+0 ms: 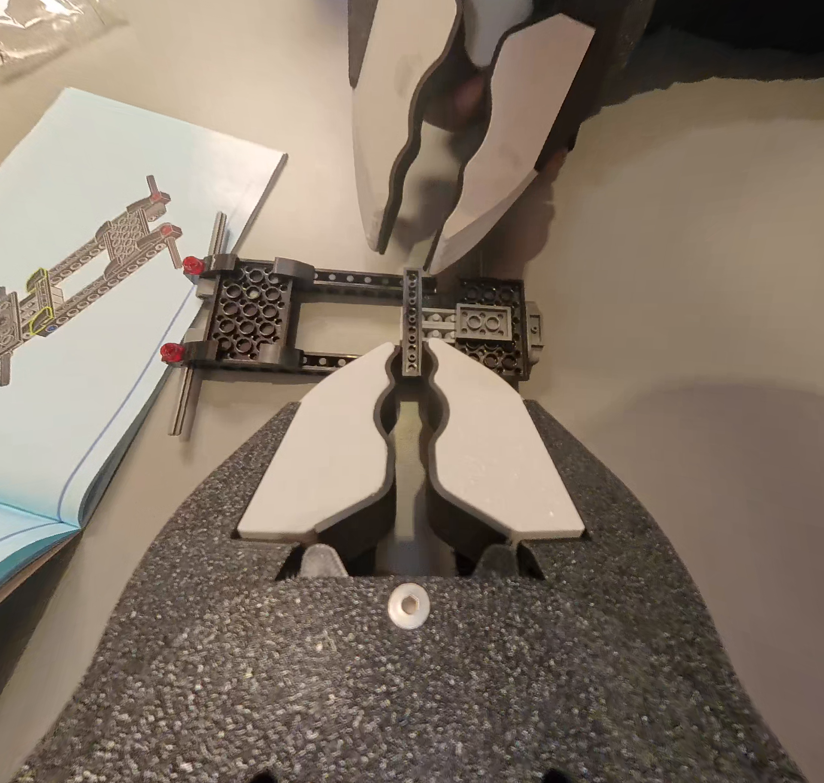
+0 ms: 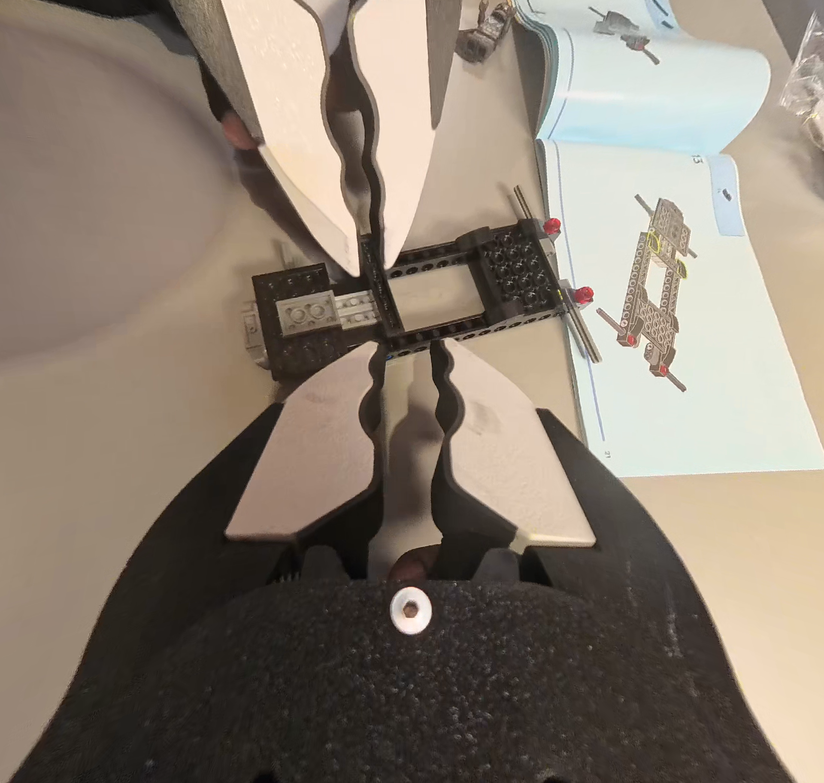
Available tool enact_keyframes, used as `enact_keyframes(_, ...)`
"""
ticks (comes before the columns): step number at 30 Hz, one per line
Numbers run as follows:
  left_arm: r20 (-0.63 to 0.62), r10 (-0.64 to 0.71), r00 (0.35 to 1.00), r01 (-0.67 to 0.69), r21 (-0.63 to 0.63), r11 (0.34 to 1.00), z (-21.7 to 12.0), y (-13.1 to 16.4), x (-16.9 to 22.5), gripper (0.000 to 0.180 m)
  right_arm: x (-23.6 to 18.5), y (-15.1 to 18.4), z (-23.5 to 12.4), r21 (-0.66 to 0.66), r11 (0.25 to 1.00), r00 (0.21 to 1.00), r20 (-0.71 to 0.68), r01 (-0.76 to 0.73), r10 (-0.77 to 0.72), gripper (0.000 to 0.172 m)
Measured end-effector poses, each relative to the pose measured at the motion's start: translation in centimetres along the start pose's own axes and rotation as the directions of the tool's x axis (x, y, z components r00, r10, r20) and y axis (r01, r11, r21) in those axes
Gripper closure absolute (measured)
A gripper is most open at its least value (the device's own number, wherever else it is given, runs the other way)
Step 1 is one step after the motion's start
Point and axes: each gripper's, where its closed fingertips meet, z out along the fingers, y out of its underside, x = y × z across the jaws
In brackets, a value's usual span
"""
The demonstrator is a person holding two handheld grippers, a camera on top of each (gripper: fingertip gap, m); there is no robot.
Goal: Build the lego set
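Observation:
A black brick chassis [image 1: 254, 311] with two red studs [image 1: 192, 264] lies upside down on the beige table [image 1: 669, 248]. A narrow dark grey plate [image 1: 412, 311] lies across its two side beams. My left gripper [image 1: 411, 347] is shut on the near end of this plate, one pad on each side. In the right wrist view the left gripper [image 2: 370, 266] pinches the same plate [image 2: 379, 302] on the chassis [image 2: 517, 271]. My right gripper [image 2: 406, 351] is open and empty at the chassis's other side beam. It also shows in the left wrist view [image 1: 405, 255], just above the plate's far end.
An open light-blue instruction booklet [image 1: 111, 226] lies against the chassis's red-stud end; it also shows in the right wrist view [image 2: 669, 293]. A clear plastic bag [image 1: 40, 12] lies beyond it. Small dark loose parts [image 2: 486, 25] sit near the booklet's top. A grey 2x4 plate [image 1: 484, 320] is fixed on the chassis. There is about 4 cm between the tips of the two grippers.

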Motion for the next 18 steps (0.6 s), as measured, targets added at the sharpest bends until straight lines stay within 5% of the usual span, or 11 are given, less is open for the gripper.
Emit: enact_keyframes(18,0.006,-0.006,1.0,0.006,-0.052,0.999,0.26,0.28,-0.2,0.173,-0.01,0.35,-0.16,-0.012,1.0,1.0,0.005,-0.011,0.011,0.152)
